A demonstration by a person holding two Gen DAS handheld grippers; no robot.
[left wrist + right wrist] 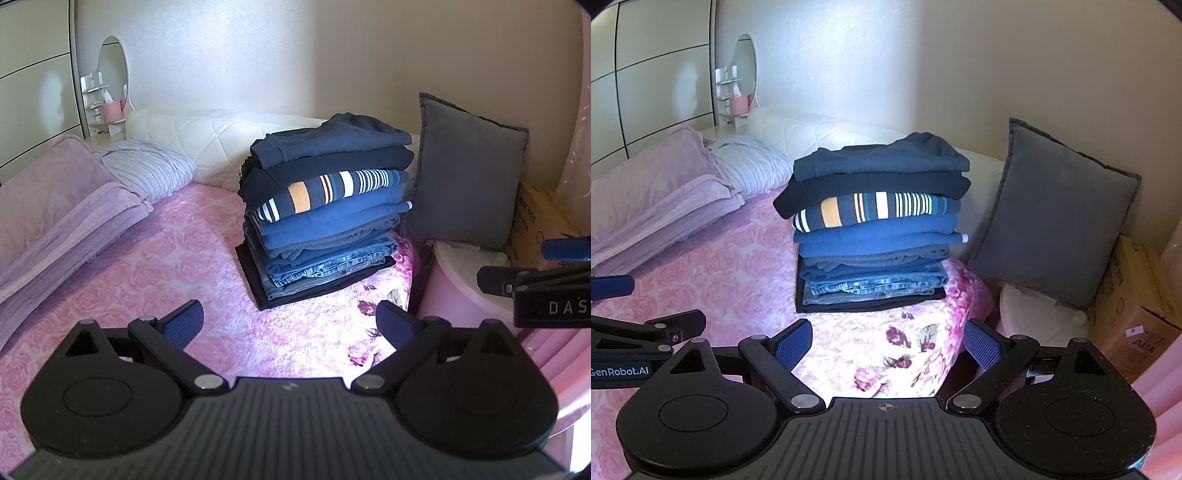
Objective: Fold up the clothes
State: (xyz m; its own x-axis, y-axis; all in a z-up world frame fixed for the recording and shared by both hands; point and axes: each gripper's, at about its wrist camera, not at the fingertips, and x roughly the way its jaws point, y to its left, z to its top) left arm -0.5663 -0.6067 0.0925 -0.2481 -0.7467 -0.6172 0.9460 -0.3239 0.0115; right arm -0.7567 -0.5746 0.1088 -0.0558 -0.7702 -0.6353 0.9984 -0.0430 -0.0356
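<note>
Both the left gripper [290,323] and the right gripper [888,341] hang with jaws spread wide and empty above the pink rose-patterned bed [147,266], while the stack of folded clothes [325,214] sits ahead near the bed's edge, beside a grey cushion [465,173].

Both views are dim with a purple-pink cast. A blown-out white patch of glare lies on the bed cover [280,354] just ahead of each hand-held gripper's fingers. The folded stack [875,229] stays sharp. Fisheye distortion bends the wall [258,55] and the edges, and the corners fall to black.
</note>
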